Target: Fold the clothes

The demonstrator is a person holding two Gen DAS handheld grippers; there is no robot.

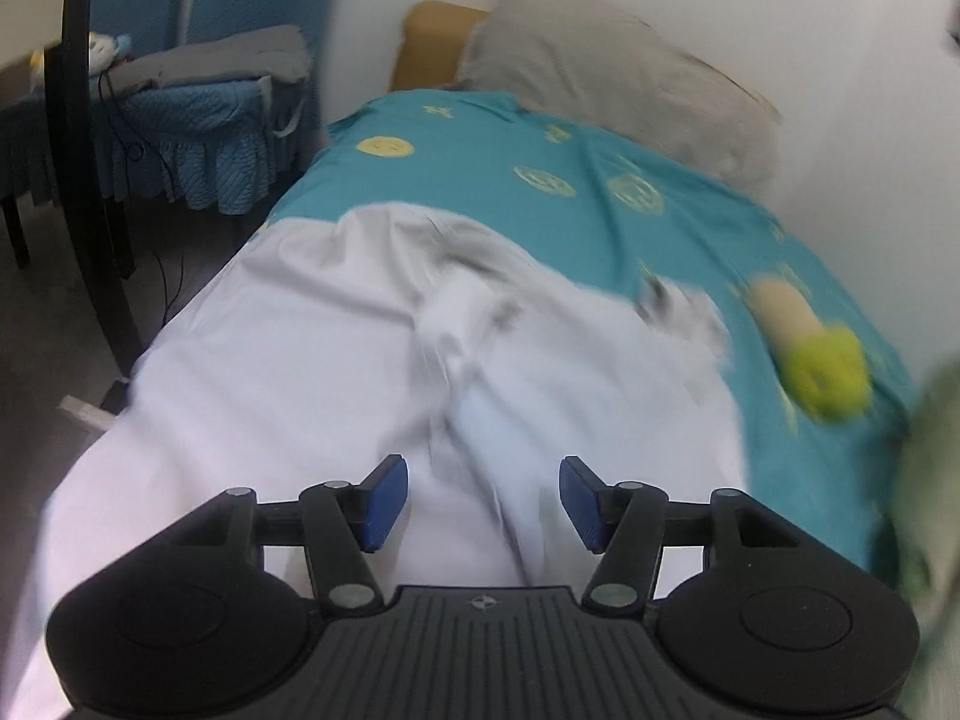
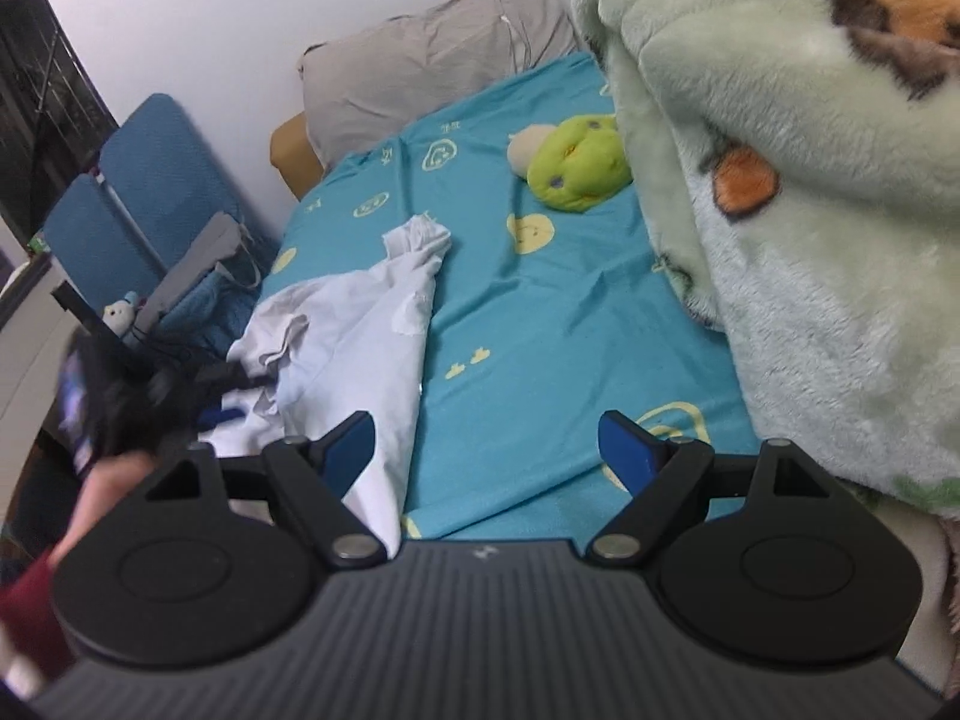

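A white garment (image 1: pixel 336 372) lies crumpled on the teal bed sheet (image 1: pixel 492 156); it also shows in the right wrist view (image 2: pixel 360 324), stretched from the bed's left edge toward the middle. My left gripper (image 1: pixel 483 501) is open just above the garment, with a raised fold of the cloth between its blue pads (image 1: pixel 384 504), not clamped. My right gripper (image 2: pixel 486 456) is open and empty above the sheet (image 2: pixel 540 324), its left pad (image 2: pixel 351 450) over the garment's near edge. The left gripper (image 2: pixel 120 402) shows blurred at the left of the right wrist view.
A grey pillow (image 2: pixel 432 66) lies at the head of the bed. A green plush toy (image 2: pixel 579 162) lies on the sheet. A fluffy green blanket (image 2: pixel 792 192) is piled along the right side. A blue chair (image 2: pixel 138 192) with bedding stands left of the bed.
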